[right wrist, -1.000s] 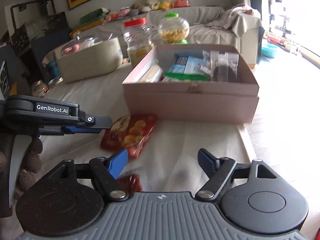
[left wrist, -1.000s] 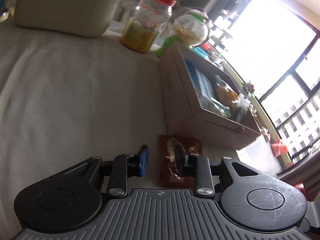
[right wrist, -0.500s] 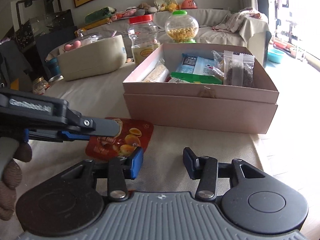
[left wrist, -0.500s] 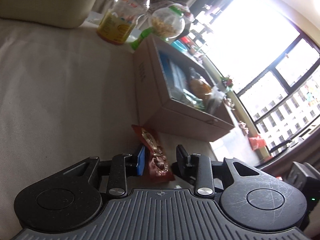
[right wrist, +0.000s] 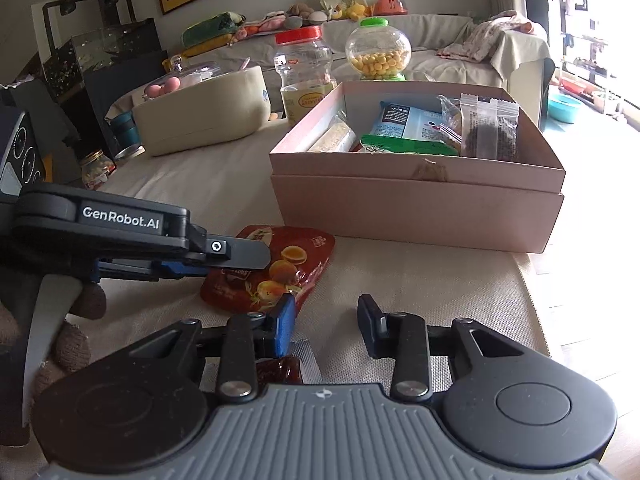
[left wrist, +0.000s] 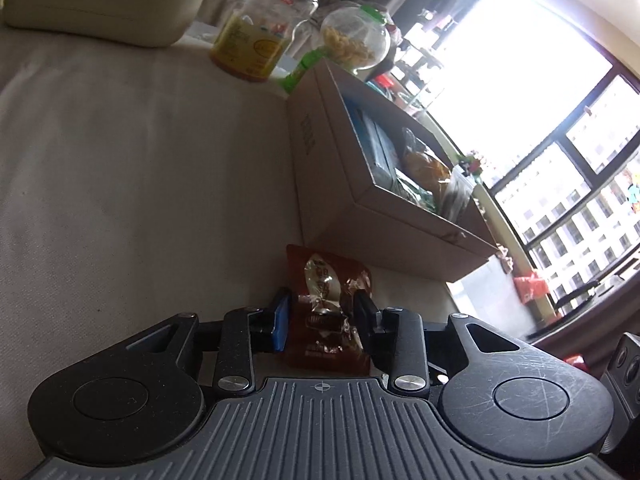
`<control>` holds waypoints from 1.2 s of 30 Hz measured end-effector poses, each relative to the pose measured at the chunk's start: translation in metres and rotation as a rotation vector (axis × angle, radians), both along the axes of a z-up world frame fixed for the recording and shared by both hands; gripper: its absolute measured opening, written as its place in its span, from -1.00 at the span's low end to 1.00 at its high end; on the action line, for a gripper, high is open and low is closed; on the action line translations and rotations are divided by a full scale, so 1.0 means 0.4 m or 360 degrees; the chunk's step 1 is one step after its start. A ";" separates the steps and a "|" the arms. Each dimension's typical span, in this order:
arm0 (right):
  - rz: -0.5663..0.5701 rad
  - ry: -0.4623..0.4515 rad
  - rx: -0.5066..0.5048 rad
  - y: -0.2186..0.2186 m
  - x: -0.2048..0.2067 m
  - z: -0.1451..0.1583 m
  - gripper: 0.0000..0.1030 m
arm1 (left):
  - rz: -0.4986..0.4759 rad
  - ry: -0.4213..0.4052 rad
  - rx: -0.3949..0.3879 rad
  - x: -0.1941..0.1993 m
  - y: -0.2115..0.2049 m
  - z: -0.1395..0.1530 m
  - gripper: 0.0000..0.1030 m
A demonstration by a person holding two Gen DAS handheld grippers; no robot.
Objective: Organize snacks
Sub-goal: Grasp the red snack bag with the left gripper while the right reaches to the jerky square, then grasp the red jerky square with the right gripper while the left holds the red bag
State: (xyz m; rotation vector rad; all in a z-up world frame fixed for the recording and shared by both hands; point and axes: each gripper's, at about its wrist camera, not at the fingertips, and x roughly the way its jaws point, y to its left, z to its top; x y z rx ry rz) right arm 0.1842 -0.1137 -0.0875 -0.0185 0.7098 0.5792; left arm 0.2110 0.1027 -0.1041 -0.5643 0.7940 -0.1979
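Left gripper [left wrist: 322, 314] jaws opening, red snack pouch [left wrist: 328, 312] between them on the tabletop [left wrist: 140, 180]. Right gripper [right wrist: 326, 322] closing on nothing; pouch ahead-left, snack box [right wrist: 416, 208] beyond.

You can count two tongs [right wrist: 326, 322] [right wrist: 256, 258], one pink box [right wrist: 416, 208], two red snack bags [right wrist: 280, 268] [right wrist: 282, 370] on the bench, two big jars [right wrist: 304, 72] [right wrist: 378, 50], one cream tub [right wrist: 204, 114] and one small jar [right wrist: 96, 166].
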 end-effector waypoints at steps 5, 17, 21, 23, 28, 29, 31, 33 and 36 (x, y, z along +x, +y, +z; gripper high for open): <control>-0.0001 0.0005 -0.0016 0.003 -0.011 0.005 -0.31 | -0.0091 -0.0081 -0.0038 -0.040 -0.008 0.062 -0.27; 0.0061 -0.0001 -0.0021 0.001 -0.046 0.002 -0.31 | -0.0078 -0.0009 0.0111 0.008 -0.047 -0.002 -0.41; 0.0069 -0.0025 -0.0039 0.002 -0.058 0.001 -0.28 | -0.0093 -0.0017 0.0131 -0.007 -0.044 0.009 -0.45; 0.0082 -0.0034 -0.0049 0.003 -0.066 0.001 -0.16 | -0.0087 0.0012 0.0083 -0.019 -0.038 0.009 -0.46; 0.0023 -0.0046 -0.0033 -0.022 -0.080 0.007 0.23 | -0.0065 0.0003 0.0078 -0.059 -0.021 0.014 -0.54; 0.0002 -0.0048 -0.0023 -0.030 -0.082 0.009 0.27 | -0.0052 0.0001 0.0090 -0.070 -0.017 0.015 -0.54; -0.0033 -0.0035 -0.0012 -0.043 -0.085 0.009 0.29 | -0.0039 -0.0006 0.0095 -0.091 -0.008 0.015 -0.54; -0.0054 -0.0016 -0.0018 -0.052 -0.085 0.003 0.34 | -0.0023 -0.0004 0.0066 -0.103 -0.002 0.009 -0.53; -0.0086 -0.0025 -0.0020 -0.058 -0.091 -0.003 0.35 | -0.0007 0.0000 0.0053 -0.109 -0.002 0.009 -0.53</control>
